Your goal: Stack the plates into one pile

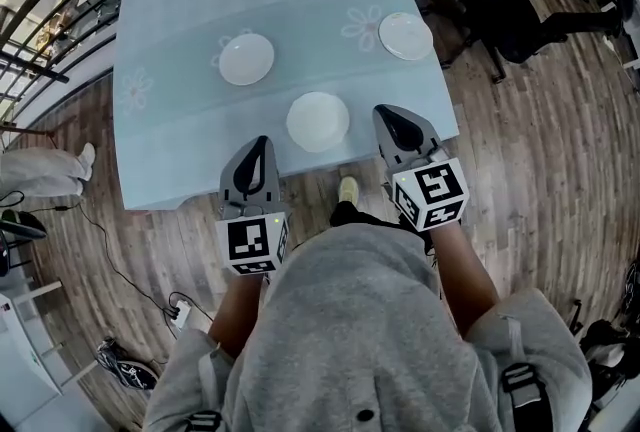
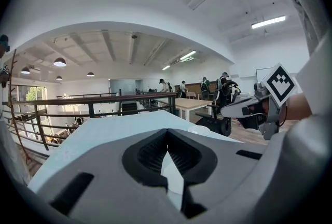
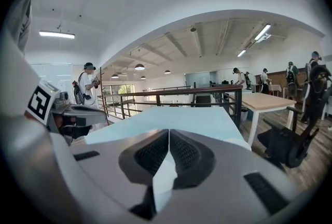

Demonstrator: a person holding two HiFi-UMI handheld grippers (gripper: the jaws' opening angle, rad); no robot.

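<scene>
Head view, looking steeply down: a desk [image 1: 180, 10] covered in a pale blue cloth with faint flower prints stands on a wood floor [image 1: 540, 180]. Three white plates lie on the desk, well apart from one another. The middle plate [image 1: 318, 121] sits close to the desk's near edge. The left plate [image 1: 246, 58] lies further in, toward the desk's left side. The right plate [image 1: 405, 35] rests near the desk's right edge.

A person in a grey top [image 1: 360, 320] stands at the desk's near edge. The left hand-held gripper [image 1: 261, 142] and the right hand-held gripper [image 1: 384, 112] reach just over that edge, one on each side of the middle plate, touching no plate. Each gripper's own view shows its jaws clenched together with nothing between them.
</scene>
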